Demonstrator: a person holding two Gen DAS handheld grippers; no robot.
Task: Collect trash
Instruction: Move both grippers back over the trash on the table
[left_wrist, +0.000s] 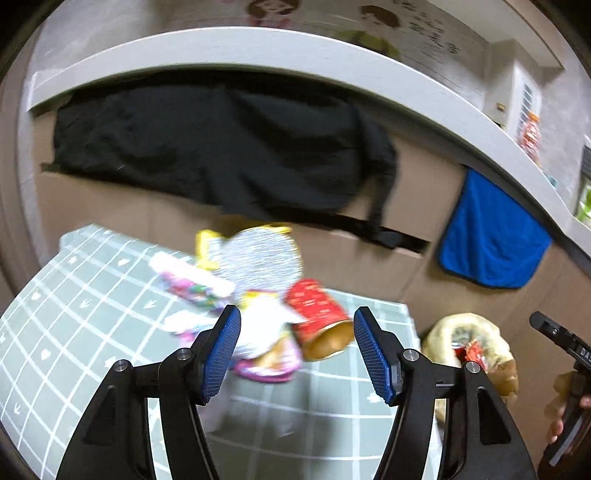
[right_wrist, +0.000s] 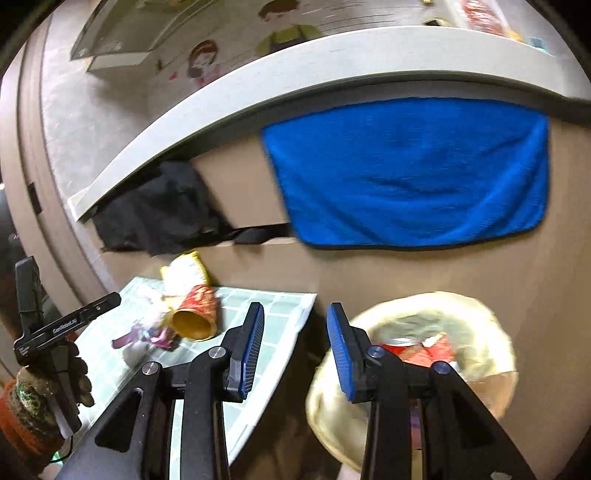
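Observation:
A pile of trash lies on a green checked tablecloth (left_wrist: 92, 314): a red paper cup (left_wrist: 319, 317) on its side, a silver-lined yellow snack bag (left_wrist: 258, 258), and white and pink wrappers (left_wrist: 192, 284). My left gripper (left_wrist: 295, 354) is open just in front of the cup and wrappers, holding nothing. The cup also shows in the right wrist view (right_wrist: 197, 314). A bin lined with a yellowish bag (right_wrist: 461, 332) stands right of the table with red trash (right_wrist: 428, 350) inside. My right gripper (right_wrist: 295, 354) is open and empty, between the table edge and the bin.
A cardboard-coloured wall panel (left_wrist: 369, 266) stands behind the table, with a black cloth (left_wrist: 221, 147) and a blue towel (right_wrist: 406, 173) hanging from a white ledge (left_wrist: 258, 51). The left gripper's body (right_wrist: 55, 332) and a gloved hand show at the right view's left edge.

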